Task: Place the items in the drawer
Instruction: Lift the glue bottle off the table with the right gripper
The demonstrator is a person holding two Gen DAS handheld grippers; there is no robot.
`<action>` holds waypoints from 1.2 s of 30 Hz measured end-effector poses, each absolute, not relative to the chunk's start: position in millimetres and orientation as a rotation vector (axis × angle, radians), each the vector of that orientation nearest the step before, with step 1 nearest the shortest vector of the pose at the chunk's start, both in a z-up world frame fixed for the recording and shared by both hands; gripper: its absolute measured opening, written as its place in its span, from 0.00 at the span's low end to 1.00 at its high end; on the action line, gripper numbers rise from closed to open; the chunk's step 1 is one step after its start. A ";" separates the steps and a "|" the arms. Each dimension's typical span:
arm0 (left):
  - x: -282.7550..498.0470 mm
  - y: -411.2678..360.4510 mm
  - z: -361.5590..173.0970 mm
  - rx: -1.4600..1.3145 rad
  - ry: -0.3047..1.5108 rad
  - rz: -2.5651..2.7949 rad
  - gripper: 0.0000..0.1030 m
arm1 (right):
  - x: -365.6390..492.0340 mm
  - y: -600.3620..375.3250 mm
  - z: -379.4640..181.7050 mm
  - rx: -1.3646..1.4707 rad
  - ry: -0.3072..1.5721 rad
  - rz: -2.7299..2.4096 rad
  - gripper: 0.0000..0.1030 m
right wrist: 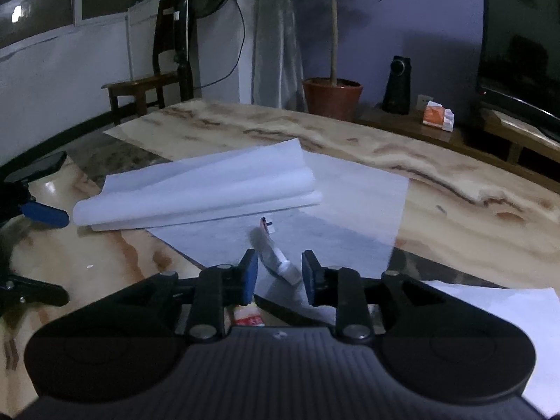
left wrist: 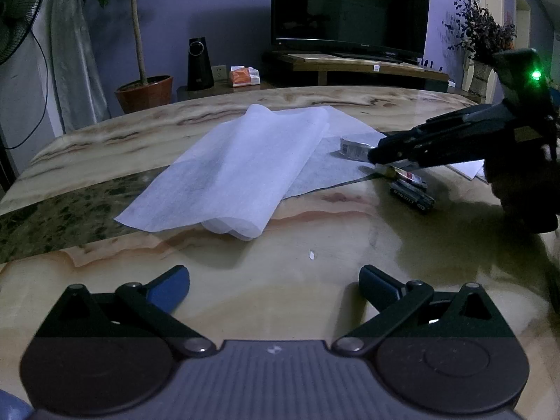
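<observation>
Where two grippers hover, one folded sheet (left wrist: 227,175), two batteries (left wrist: 413,197)

Fan (left wrist: 15,14): cut off by left and top edges. Television (left wrist: 350,3): top cropped by frame. Small flat item (right wrist: 280,262) between right tongs (right wrist: 280,274): blurred, kind not determinable; contact with either pad not determinable. Red-printed packet (right wrist: 249,319): mostly hidden beneath tongs body. Dark cylinders (left wrist: 413,197) on surface (left wrist: 315,294): lettering too small to read; count uncertain. Object (left wrist: 353,147) beside right tongs tip: partly hidden, label illegible. White sheet (right wrist: 490,311): cropped by right edge. Left tongs (right wrist: 45,214): only part visible at left edge.
</observation>
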State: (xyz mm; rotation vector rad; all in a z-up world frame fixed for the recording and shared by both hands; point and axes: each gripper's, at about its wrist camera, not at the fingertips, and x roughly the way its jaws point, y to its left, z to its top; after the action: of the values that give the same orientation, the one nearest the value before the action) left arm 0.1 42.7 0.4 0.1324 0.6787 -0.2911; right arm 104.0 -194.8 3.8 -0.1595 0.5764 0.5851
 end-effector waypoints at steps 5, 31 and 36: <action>0.2 42.8 0.4 0.132 0.679 -0.291 1.00 | 108.7 -192.7 3.1 -0.159 0.583 0.574 0.34; 0.3 43.1 0.3 0.133 0.679 -0.291 1.00 | 79.6 -194.0 9.8 -0.199 0.457 0.491 0.12; 0.3 43.0 0.3 0.132 0.679 -0.291 1.00 | 51.8 -208.4 15.1 -0.134 0.408 0.484 0.12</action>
State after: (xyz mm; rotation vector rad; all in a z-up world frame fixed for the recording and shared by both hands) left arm 0.3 43.0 0.3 0.1325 0.6787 -0.2911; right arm 51.8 -208.4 15.1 -0.1337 0.4075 0.4836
